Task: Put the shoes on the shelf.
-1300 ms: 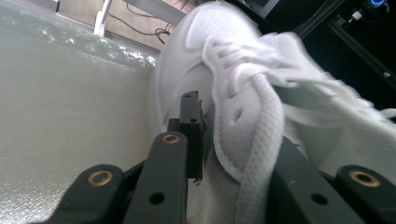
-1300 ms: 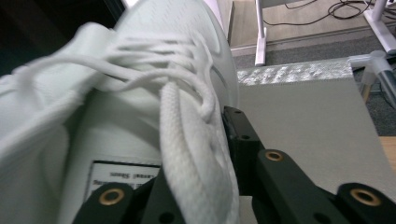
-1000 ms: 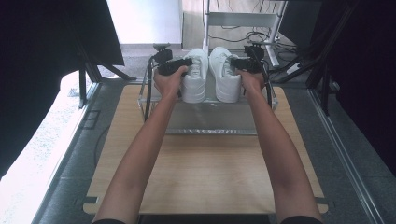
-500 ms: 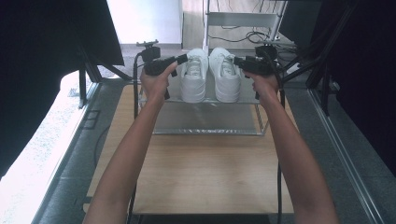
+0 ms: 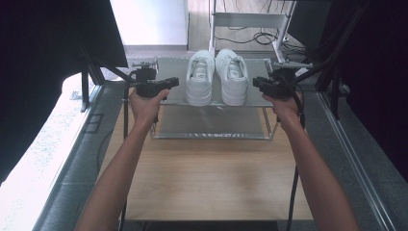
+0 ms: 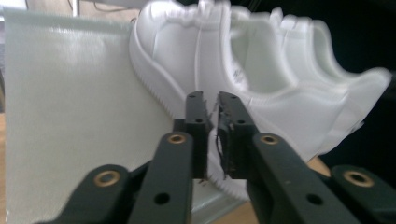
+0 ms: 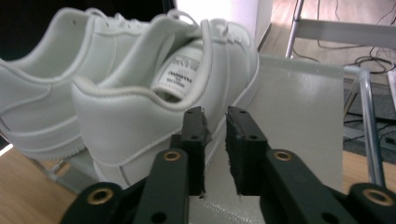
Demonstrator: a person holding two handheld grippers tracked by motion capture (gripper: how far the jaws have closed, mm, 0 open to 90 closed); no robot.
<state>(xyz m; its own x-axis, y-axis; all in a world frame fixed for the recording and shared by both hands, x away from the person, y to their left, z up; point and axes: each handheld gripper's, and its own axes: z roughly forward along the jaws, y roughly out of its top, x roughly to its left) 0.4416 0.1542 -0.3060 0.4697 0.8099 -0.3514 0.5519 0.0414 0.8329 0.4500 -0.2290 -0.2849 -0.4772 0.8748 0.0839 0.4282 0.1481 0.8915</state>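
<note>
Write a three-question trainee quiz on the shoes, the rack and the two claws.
1. True or false: the two shoes stand side by side on the rack's top shelf.
2. What is between the jaws of the left claw? A) a shoelace B) nothing C) a shoe tongue
3. Fill in: the right claw sits beside the rack, nearly ____, holding nothing.

Key: 1 true; 2 B; 3 shut. Both claws' jaws have just been closing, with only a slim gap left and nothing in it.
</note>
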